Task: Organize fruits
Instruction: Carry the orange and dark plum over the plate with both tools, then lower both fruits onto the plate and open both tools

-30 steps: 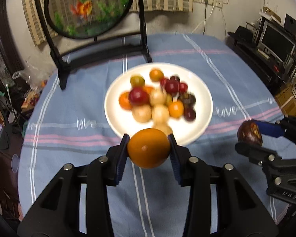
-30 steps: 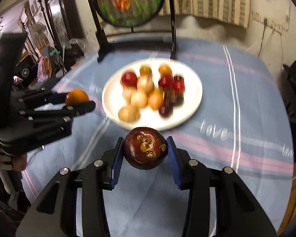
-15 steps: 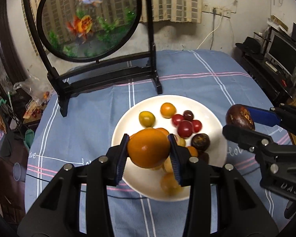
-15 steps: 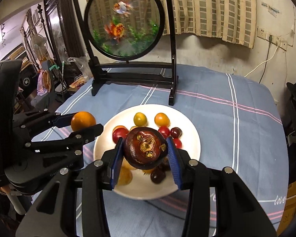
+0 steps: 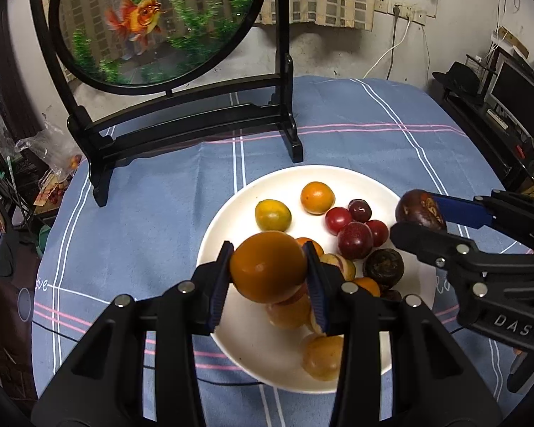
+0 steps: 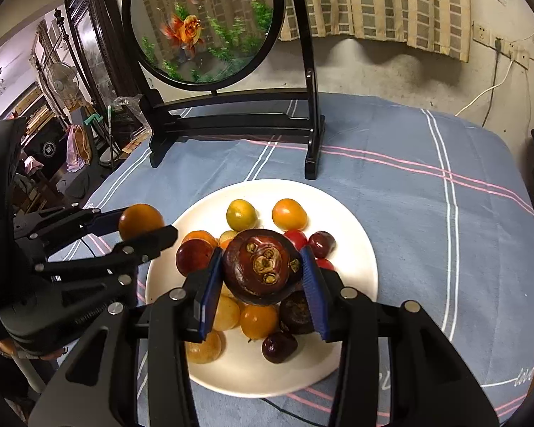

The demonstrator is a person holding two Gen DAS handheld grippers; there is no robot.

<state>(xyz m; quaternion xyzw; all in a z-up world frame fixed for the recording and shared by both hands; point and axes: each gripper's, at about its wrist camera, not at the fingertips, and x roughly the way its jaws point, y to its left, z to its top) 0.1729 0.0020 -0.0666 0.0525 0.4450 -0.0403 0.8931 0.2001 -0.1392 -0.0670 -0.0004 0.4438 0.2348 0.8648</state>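
Two claws hang over a crowded white plate [image 5: 231,220] of fruit, each clenched on a piece. The left claw [image 5: 269,267] grips an orange [image 5: 267,267] above the plate's near-left part; the right claw [image 6: 263,267] grips a dark mangosteen [image 6: 261,265] above the heap in the middle.

The risks lie in the set-down. The plate already carries a loose pile of small round fruits [image 6: 252,316], several touching, so a piece released onto the heap would likely roll, knock a neighbour, or run over the shallow rim onto the cloth. Both held fruits are smooth and round, pinched only at their sides, and a tilt of either claw could let one slip early. The two claws also work close together over the same plate and could bump.

The bench wears a blue cloth [image 6: 445,231] crossed by white and pink stripes, and a thin dark cable [image 6: 288,409] trails under the plate's near edge. At the far side stands a black-framed round panel [image 5: 153,25] painted with goldfish and green weeds. Behind it are a checked curtain [image 6: 373,7] and a stained wall with sockets; a monitor and shelves crowd the right, furniture and a fan the left.
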